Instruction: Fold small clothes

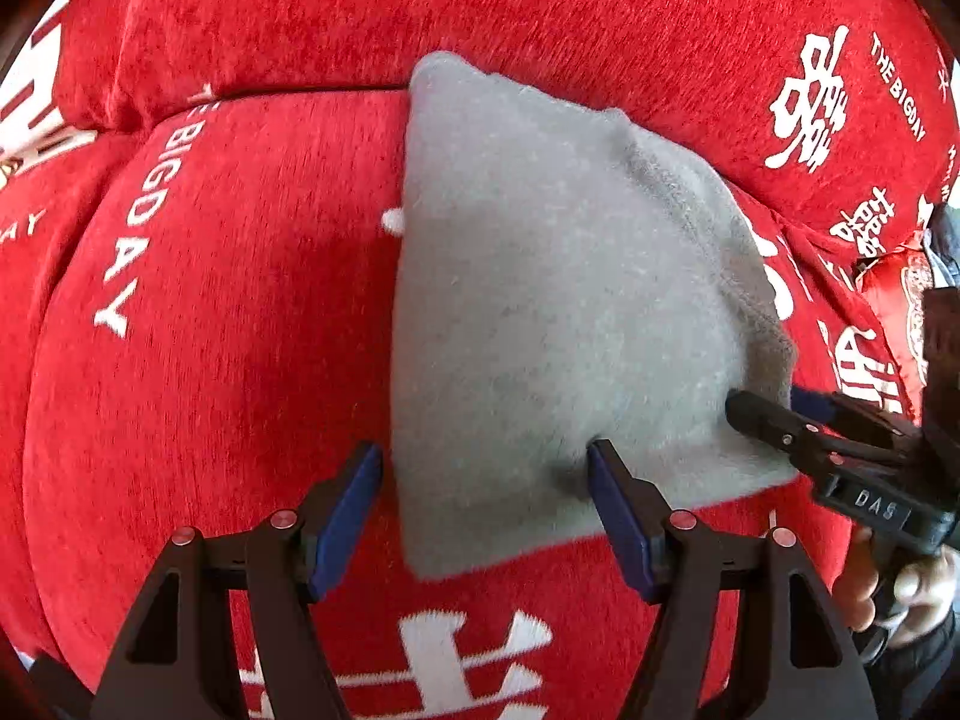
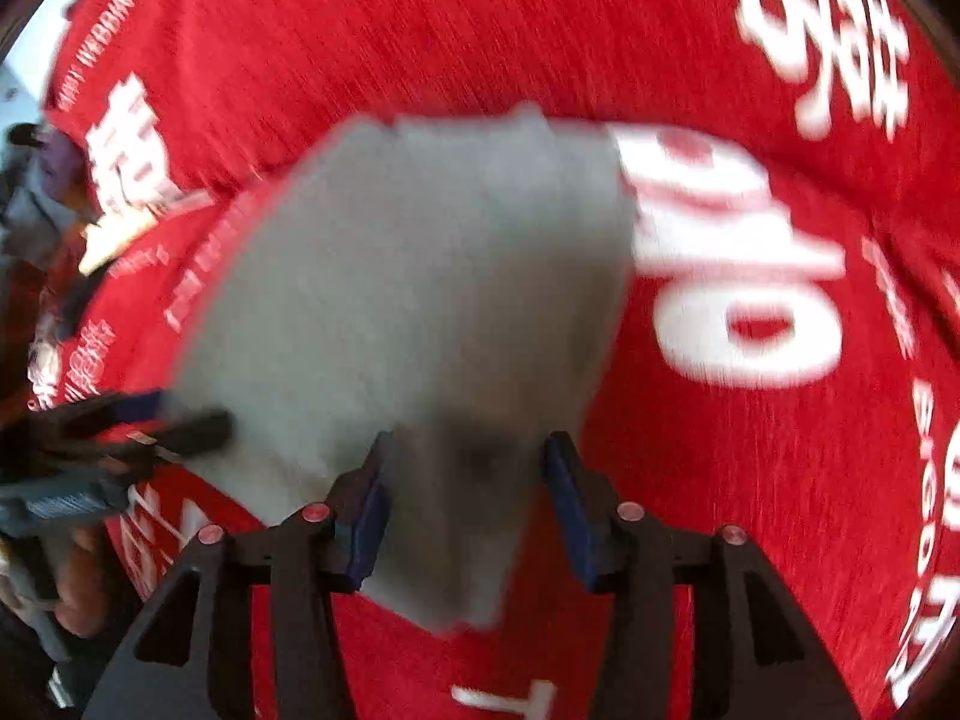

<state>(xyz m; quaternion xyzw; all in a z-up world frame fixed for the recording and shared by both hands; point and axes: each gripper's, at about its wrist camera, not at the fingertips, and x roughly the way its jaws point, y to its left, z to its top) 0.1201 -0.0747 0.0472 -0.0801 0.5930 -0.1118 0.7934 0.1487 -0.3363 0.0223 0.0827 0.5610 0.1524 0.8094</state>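
The folded grey cloth [image 1: 558, 300] lies on the red cushion [image 1: 240, 300], its long axis running up the frame from the wide, empty left tool [image 1: 485, 468], while the half-open right tool [image 2: 465, 456] straddles its lower-right corner ungripped.

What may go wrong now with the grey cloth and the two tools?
The left tool is open, one finger pressing on the grey cloth; moving sideways, it may drag and undo the fold. The right tool is open with a corner of cloth between its fingers; pulling away, it may catch that corner.
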